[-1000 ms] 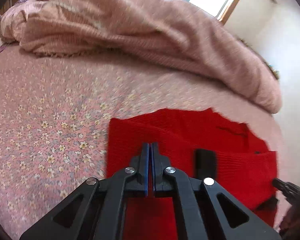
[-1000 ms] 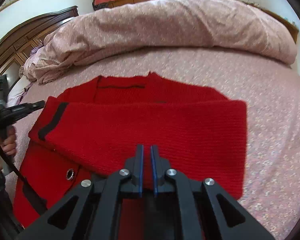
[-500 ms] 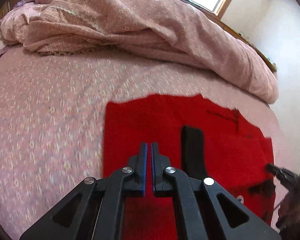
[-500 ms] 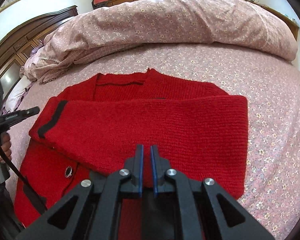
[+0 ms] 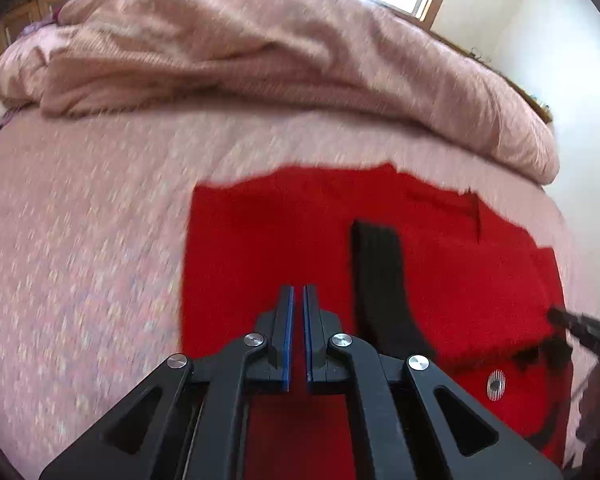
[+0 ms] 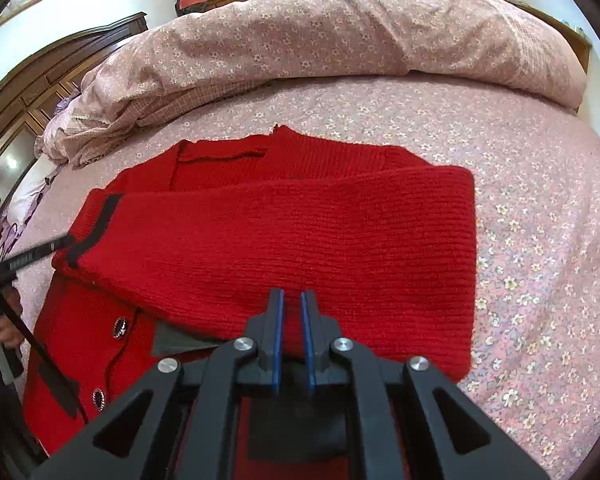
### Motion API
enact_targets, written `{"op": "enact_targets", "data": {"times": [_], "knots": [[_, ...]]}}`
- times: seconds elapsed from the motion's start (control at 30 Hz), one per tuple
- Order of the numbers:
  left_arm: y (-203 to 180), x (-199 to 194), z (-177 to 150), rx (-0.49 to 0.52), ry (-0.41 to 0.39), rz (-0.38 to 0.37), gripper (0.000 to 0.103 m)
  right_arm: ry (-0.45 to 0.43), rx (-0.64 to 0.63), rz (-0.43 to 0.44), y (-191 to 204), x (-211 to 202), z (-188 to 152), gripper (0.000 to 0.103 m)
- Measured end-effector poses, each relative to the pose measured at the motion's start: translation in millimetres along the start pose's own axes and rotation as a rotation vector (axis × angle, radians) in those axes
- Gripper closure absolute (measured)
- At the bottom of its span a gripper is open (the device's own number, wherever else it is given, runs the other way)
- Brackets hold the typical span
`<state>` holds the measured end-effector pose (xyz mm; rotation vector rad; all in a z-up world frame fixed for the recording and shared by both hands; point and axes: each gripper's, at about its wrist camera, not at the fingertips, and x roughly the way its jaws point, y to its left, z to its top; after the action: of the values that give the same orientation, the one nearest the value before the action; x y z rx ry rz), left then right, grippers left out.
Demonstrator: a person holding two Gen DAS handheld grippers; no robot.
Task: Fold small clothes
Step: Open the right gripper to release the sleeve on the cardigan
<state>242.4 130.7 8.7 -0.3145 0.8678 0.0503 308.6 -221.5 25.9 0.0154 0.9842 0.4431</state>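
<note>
Left gripper (image 5: 296,292) hovers closed and empty over the red cardigan (image 5: 268,248) spread on the floral sheet (image 5: 80,240). A black cuff (image 5: 378,276) lies just right of the fingers. Right gripper (image 5: 556,316) pokes in at the far edge. A button (image 5: 495,385) shows. Rumpled duvet (image 5: 260,52) behind.

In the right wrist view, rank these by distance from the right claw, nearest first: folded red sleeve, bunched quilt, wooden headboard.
1. Folded red sleeve: right under the right claw, lying across the cardigan.
2. Bunched quilt: piled along the far side of the bed.
3. Wooden headboard: far left, behind the quilt's end.
</note>
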Motion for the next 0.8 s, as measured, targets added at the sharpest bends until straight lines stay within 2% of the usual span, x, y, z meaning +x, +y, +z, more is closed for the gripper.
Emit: {"op": "enact_targets", "data": {"times": [0.07,0.17,0.23,0.27,0.43,0.53,0.6,0.63,0.7,0.73,0.8], "knots": [[-3.6,14.4,11.5,0.021,-0.018,-0.012,0.103,-0.002,0.001,-0.001,0.6,-0.9,0.0,0.095],[-3.7,44.0,22.4,0.046,0.008,0.065,0.103,-0.003,-0.005,-0.002,1.9,-2.5,-0.2,0.095],[-1.2,54.9,21.3,0.044,0.019,0.070,0.103,-0.001,-0.009,0.000,2.5,-2.3,-0.7,0.095],[-0.8,54.1,22.0,0.048,-0.002,0.073,0.103,0.004,-0.015,0.002,2.9,-1.3,-0.8,0.095],[-8.8,39.9,21.2,0.108,0.003,0.102,0.102,-0.004,-0.003,0.003,1.5,-2.3,-5.4,0.094],[-5.9,18.4,9.2,0.074,0.048,0.077,0.087,-0.047,0.029,-0.017,-0.9,-12.8,-9.3,0.094],[-3.6,4.6,-0.6,0.034,0.075,0.034,0.085,-0.112,0.051,-0.034,-2.2,-25.2,-13.4,0.092],[-3.7,-2.8,-6.1,0.027,0.080,0.021,0.085,-0.148,0.059,-0.034,-2.8,-32.6,-15.8,0.086],[-6.5,-25.3,-24.2,0.034,0.064,0.006,0.082,-0.214,0.051,-0.022,-1.5,-49.8,-20.7,0.066],[-6.8,-39.3,-36.8,0.053,0.051,0.006,0.078,-0.243,0.045,-0.029,-1.3,-58.6,-24.6,0.056],[-9.3,-60.1,-58.5,0.100,0.033,0.015,0.072,-0.307,0.054,-0.030,-4.3,-77.8,-38.9,0.055]]}}
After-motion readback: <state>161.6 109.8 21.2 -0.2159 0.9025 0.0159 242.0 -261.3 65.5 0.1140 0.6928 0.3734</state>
